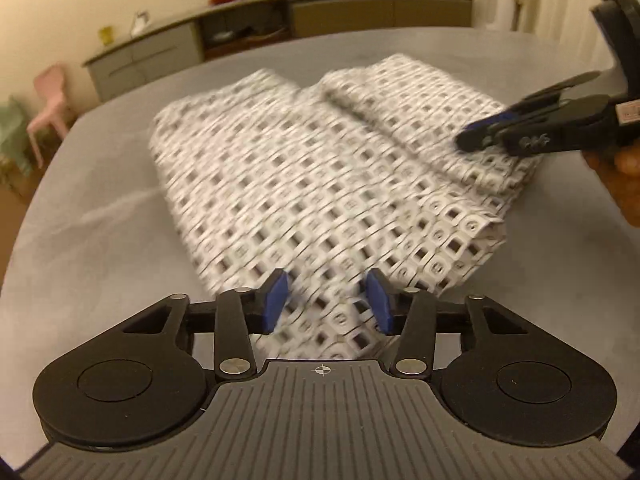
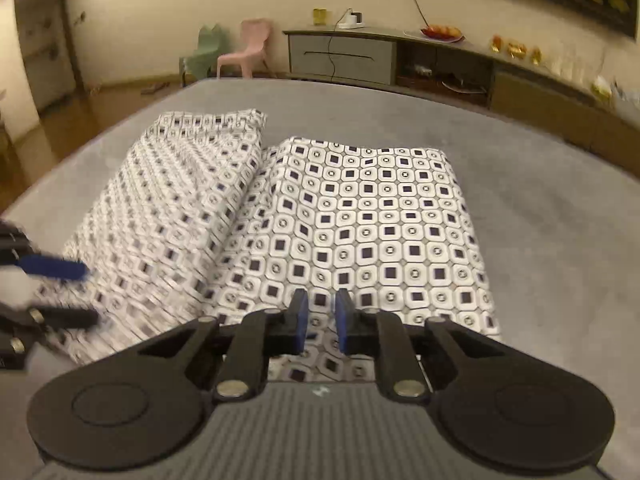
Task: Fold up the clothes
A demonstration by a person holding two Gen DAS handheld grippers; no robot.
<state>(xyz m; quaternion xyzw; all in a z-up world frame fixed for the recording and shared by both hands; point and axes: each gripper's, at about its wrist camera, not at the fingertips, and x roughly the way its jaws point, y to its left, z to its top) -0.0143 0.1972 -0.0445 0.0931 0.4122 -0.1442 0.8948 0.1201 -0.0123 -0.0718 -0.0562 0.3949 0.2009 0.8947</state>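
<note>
One cloth [image 2: 360,220], white with dark squares and ringed dots, lies on one grey table [image 2: 540,220] in two folded parts: one part left of a middle crease, one part right of it. In the right wrist view the left part [image 2: 168,216] is blurred and looks raised along the crease, while the right part lies flat and sharp.

There are two tools. The left tool [image 1: 327,304] sits at the near edge of the cloth with its two blue pads [image 1: 276,300] set wide apart; cloth shows between and under them, and the pads do not press on it. In the right wrist view the same tool enters from the left edge as a blurred blue pad [image 2: 60,268] over the left part.

The right tool [image 2: 322,322] is over the near edge of the right part, its two pads a narrow gap apart, with cloth seen through the gap and nothing pinched. From the left wrist view it [image 1: 480,142] reaches in from the right, above the far right fold, beside one hand [image 1: 624,184] at the frame edge.

Beyond the table, ahead of both tools, stand one long sideboard [image 2: 400,56], one pink chair [image 2: 244,52] and one green chair [image 2: 206,54]
</note>
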